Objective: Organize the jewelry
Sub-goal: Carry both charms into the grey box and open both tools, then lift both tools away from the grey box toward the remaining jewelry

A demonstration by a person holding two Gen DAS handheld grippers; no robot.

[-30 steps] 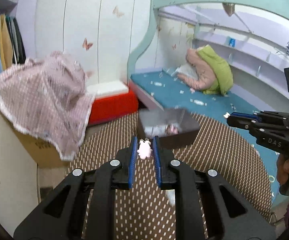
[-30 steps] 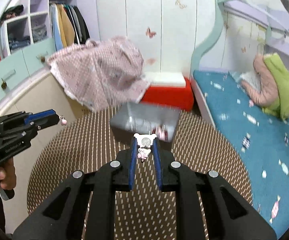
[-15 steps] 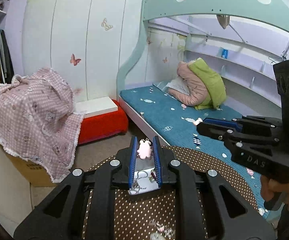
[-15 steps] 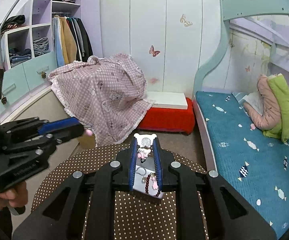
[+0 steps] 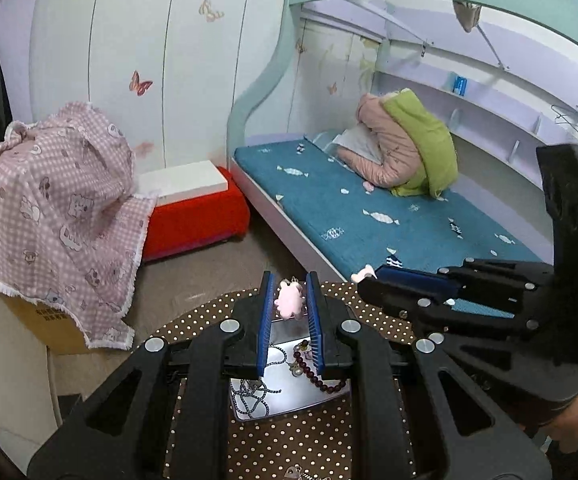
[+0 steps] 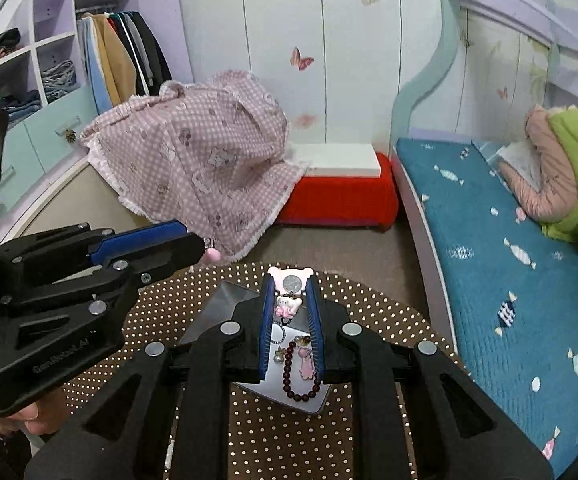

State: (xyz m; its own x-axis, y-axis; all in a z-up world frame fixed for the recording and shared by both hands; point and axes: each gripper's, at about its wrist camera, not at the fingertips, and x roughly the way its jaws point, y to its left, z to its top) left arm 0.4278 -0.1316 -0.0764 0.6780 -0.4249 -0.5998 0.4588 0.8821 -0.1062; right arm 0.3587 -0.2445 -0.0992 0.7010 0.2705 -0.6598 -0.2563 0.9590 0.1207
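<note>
My left gripper (image 5: 289,292) is shut on a small pink charm (image 5: 289,299), held above a silver tray (image 5: 289,402) on the dotted round table. The tray holds a dark bead bracelet (image 5: 321,380), a chain (image 5: 255,394) and small pieces. My right gripper (image 6: 291,292) is shut on a pink bear charm (image 6: 290,280) with a small bear pendant (image 6: 288,306), above the same tray (image 6: 249,388); a bead bracelet (image 6: 295,380) lies there. Each gripper shows in the other's view: the right one (image 5: 369,276), the left one (image 6: 205,250).
The brown dotted round table (image 6: 169,304) stands beside a bed with a blue mattress (image 6: 489,240). A pink checked cloth (image 6: 209,152) covers a box at the left. A red bench (image 6: 341,196) stands by the wall.
Both grippers have risen and tilted, so the tray now sits lower and nearer under the fingers. Both still hold their charms. The two grippers have come closer together.
</note>
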